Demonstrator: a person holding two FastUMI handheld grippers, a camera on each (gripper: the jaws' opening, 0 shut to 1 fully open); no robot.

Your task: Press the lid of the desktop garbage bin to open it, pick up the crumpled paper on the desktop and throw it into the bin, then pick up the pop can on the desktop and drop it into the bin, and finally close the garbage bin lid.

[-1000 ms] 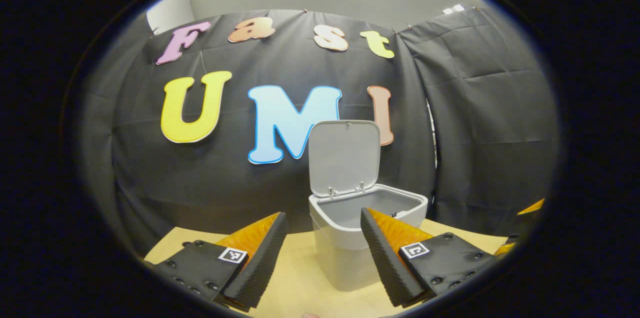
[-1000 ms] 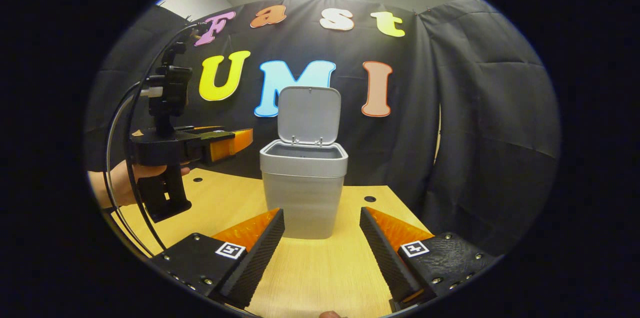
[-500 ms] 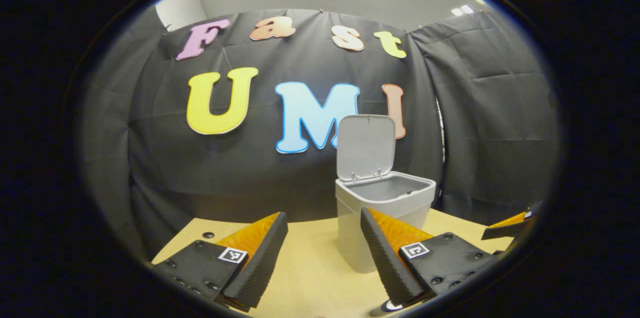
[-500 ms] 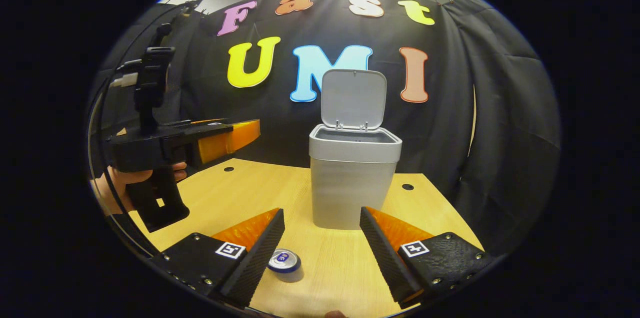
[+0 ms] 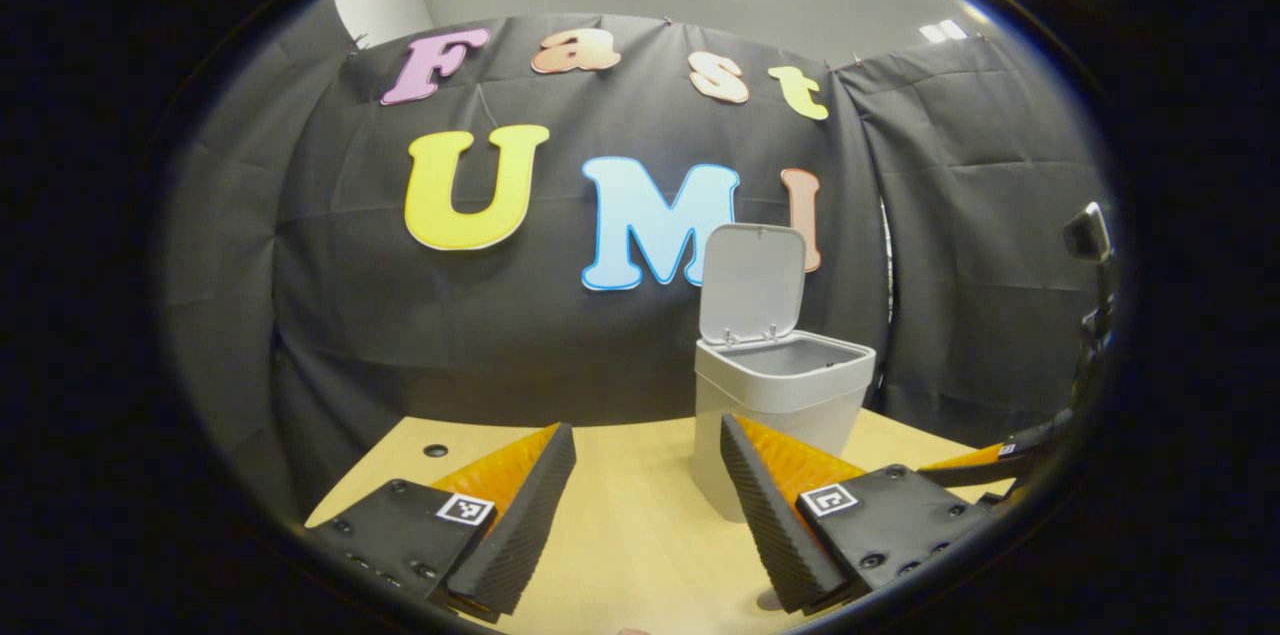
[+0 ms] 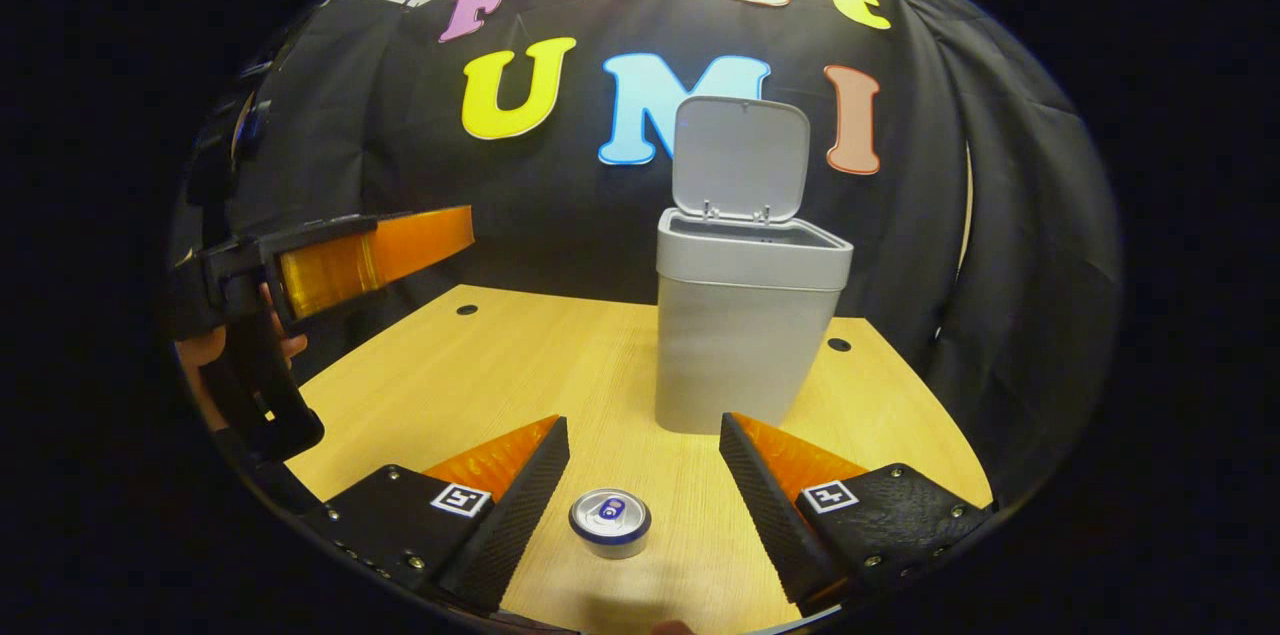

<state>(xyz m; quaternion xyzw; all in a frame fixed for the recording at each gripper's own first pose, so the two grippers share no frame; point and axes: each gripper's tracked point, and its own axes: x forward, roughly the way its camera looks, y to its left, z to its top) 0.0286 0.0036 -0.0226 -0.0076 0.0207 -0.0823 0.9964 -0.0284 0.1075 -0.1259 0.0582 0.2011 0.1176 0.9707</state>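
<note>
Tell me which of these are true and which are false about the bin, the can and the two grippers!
1. The garbage bin's lid is standing open. True.
2. The pop can is lying on its side. False: it stands upright on the wooden desktop, its top facing up.
3. The right gripper is squeezing the can. False: its fingers are spread wide, and the can sits between them untouched.
4. The garbage bin stands on the desktop behind the can. True.
5. The left gripper is carrying crumpled paper. False: its fingers are open with nothing between them.
6. A hand holds the left gripper off to the side, above the desktop. True.
</note>
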